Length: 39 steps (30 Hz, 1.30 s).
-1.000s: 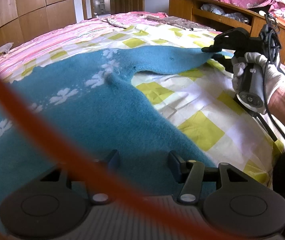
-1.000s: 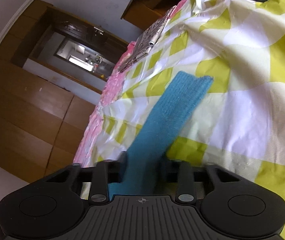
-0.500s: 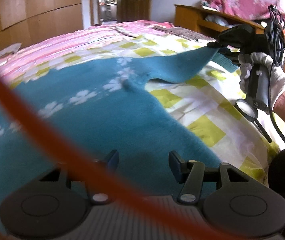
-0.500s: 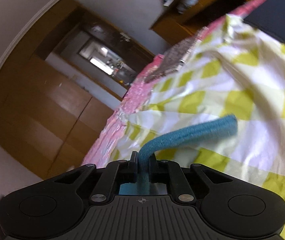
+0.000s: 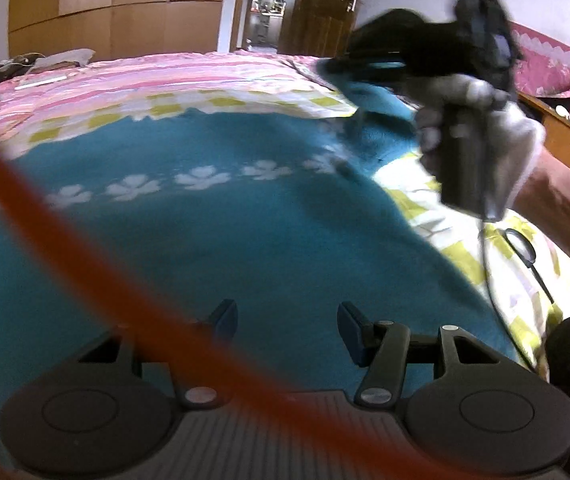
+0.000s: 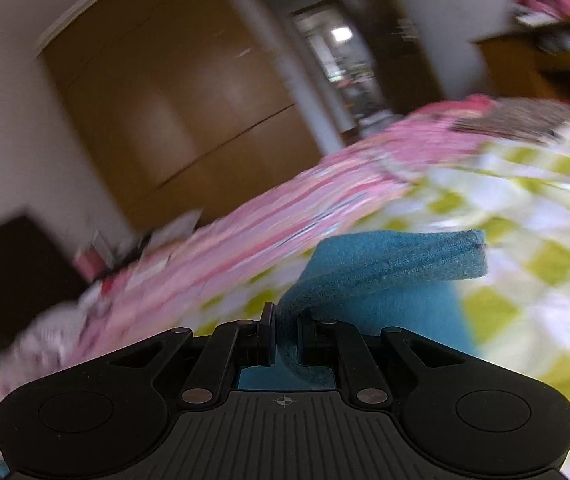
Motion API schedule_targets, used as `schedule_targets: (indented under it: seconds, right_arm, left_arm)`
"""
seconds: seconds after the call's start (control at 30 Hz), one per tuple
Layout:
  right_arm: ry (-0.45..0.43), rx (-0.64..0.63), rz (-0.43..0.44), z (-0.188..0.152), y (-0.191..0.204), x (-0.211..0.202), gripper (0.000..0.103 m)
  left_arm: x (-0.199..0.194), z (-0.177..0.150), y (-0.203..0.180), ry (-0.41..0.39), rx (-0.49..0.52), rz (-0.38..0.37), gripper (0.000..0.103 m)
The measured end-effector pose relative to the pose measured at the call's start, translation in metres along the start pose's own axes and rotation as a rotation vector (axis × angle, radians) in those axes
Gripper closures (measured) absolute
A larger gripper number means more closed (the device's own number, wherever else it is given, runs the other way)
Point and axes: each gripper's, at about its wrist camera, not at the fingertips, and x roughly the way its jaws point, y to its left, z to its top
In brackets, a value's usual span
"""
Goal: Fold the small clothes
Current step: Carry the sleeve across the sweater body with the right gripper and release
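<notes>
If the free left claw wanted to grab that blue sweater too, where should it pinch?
Probably the hem edge of the blue sweater lying just ahead of the open left gripper, coming in low from the near side. The fabric lies flat on the bed there, while the right gripper already pinches the sleeve.

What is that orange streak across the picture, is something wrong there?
An orange cord hangs blurred right before the left camera, crossing the view over the teal sweater. It hides part of the left gripper. Nothing else looks odd.
</notes>
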Motion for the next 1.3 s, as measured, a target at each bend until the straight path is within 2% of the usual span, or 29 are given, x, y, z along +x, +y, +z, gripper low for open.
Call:
schedule_targets:
  seconds: [0.13,0.27,0.4,0.53,0.67,0.77,0.87,0.93,1.03,1.07,1.13,1.23,1.3]
  right_arm:
    - [0.098,-0.224,0.018,-0.037,0.070,0.035,0.093]
    - [0.193,-0.402,0.002,-0.084,0.115,0.063,0.093]
    - [0.221,-0.589,-0.040,-0.122,0.146,0.072,0.092]
    - [0.203,-0.741,-0.068,-0.139,0.159,0.070,0.089]
    - [0.208,-0.736,-0.081,-0.136,0.157,0.070,0.087]
    - [0.199,-0.674,-0.107,-0.126,0.154,0.072,0.080]
    - [0.191,-0.573,-0.110,-0.110,0.145,0.070,0.074]
    - [0.185,-0.486,-0.115,-0.099,0.140,0.072,0.062]
    - [0.188,-0.339,-0.129,-0.085,0.132,0.080,0.062]
    - [0.190,-0.299,-0.134,-0.083,0.130,0.083,0.063]
    - [0.189,-0.286,-0.152,-0.081,0.132,0.089,0.086]
    - [0.190,-0.418,-0.136,-0.090,0.151,0.094,0.091]
    - [0.181,-0.563,-0.114,-0.105,0.172,0.094,0.092]
  left_arm:
    - [-0.009,-0.009,0.019,-0.004,0.004,0.012,0.043]
    - [-0.013,-0.015,0.037,-0.014,-0.001,0.009,0.043]
    - [-0.011,-0.016,0.054,-0.026,-0.043,-0.024,0.043]
    - [-0.012,-0.016,0.066,-0.036,-0.050,-0.041,0.043]
    - [-0.014,-0.015,0.077,-0.051,-0.071,-0.043,0.043]
    - [-0.015,-0.014,0.083,-0.065,-0.067,-0.033,0.043]
    - [-0.015,-0.014,0.086,-0.070,-0.064,-0.029,0.043]
    - [-0.014,-0.014,0.088,-0.065,-0.067,-0.035,0.043]
    - [-0.014,-0.014,0.089,-0.065,-0.068,-0.048,0.043]
    - [-0.015,-0.014,0.089,-0.068,-0.067,-0.050,0.043]
    - [-0.017,-0.013,0.090,-0.076,-0.067,-0.053,0.042]
    - [-0.017,-0.013,0.093,-0.077,-0.073,-0.054,0.042]
    - [-0.015,-0.013,0.093,-0.072,-0.076,-0.056,0.042]
